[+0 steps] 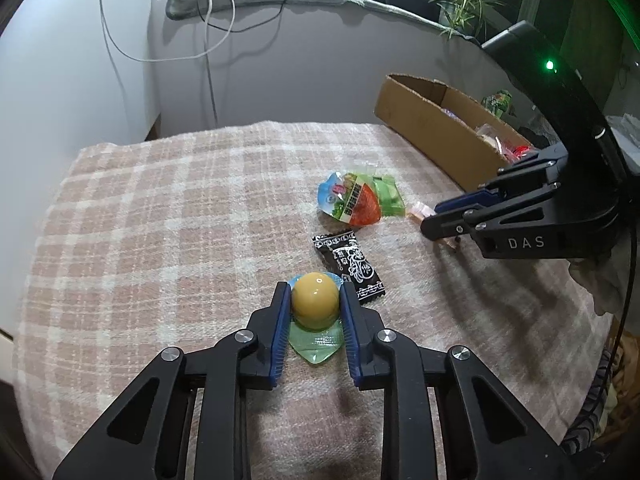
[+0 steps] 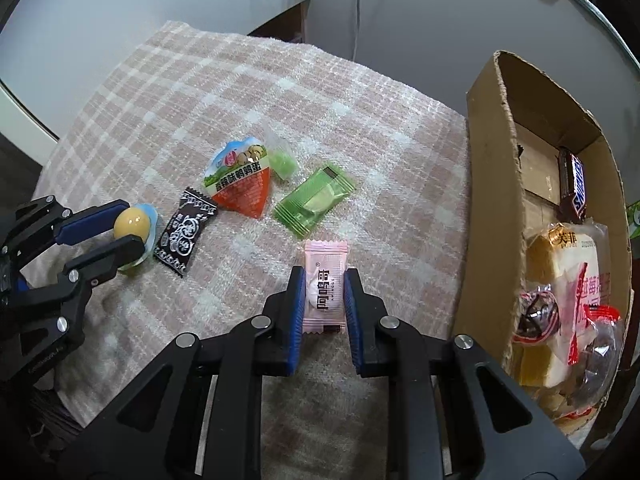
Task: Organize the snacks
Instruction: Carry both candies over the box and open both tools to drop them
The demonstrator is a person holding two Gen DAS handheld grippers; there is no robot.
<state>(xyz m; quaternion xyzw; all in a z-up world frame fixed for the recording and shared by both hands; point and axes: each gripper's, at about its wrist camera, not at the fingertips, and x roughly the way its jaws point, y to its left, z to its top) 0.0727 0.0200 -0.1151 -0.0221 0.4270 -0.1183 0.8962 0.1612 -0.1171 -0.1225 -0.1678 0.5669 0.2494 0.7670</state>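
My left gripper (image 1: 315,294) is shut on a yellow jelly cup (image 1: 315,300) that rests on the checked cloth (image 1: 160,220); it also shows in the right wrist view (image 2: 132,222). My right gripper (image 2: 323,280) is shut on a pink sachet (image 2: 324,286) lying on the cloth. Between them lie a black candy wrapper (image 1: 350,266), an orange triangular egg pack (image 1: 352,200) and a green sachet (image 2: 314,202). A small green candy (image 2: 282,162) lies behind the egg pack.
An open cardboard box (image 2: 492,184) stands at the right edge of the cloth and holds a Snickers bar (image 2: 574,188), a bread pack (image 2: 568,280) and other wrapped snacks. A wall with hanging cables (image 1: 208,40) is behind the table.
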